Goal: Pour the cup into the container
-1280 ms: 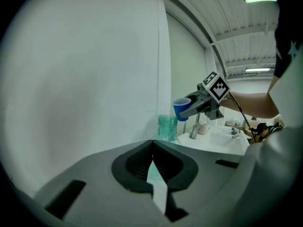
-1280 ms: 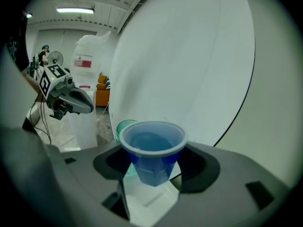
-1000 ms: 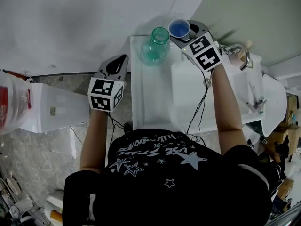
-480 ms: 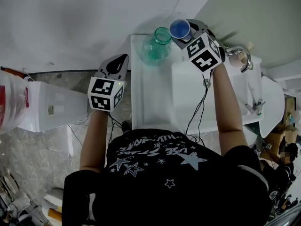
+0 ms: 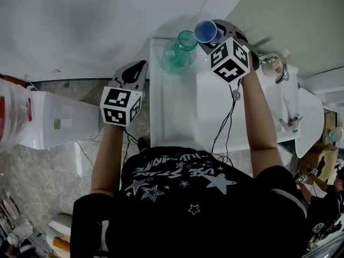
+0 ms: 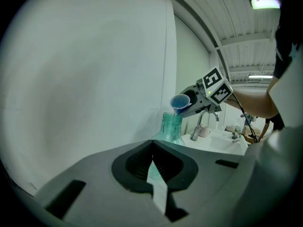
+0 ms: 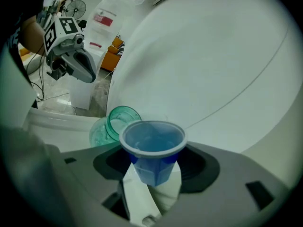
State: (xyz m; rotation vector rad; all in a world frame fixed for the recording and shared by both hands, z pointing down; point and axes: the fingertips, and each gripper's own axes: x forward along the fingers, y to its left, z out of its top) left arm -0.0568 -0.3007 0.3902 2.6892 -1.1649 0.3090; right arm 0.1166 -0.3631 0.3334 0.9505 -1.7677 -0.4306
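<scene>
My right gripper [image 5: 208, 35] is shut on a small blue cup [image 5: 205, 31], whose rim leans toward the mouth of a green glass jar [image 5: 177, 55] at the far end of the white counter [image 5: 172, 112]. In the right gripper view the cup [image 7: 152, 145] sits between the jaws with some liquid inside, and the jar [image 7: 116, 122] lies just beyond it on the left. From the left gripper view, the tilted cup [image 6: 180, 101] hangs right above the jar [image 6: 171, 126]. My left gripper [image 5: 134, 71] is off the counter's left side, shut and empty.
To the right of the counter is a white sink [image 5: 285, 101] with a chrome faucet [image 5: 274, 58]. A white appliance [image 5: 59, 125] stands on the floor at the left. A plain white wall rises behind the jar.
My right gripper has rolled, turning its marker cube and tipping the blue cup further toward the jar's mouth. The left gripper has stayed put.
</scene>
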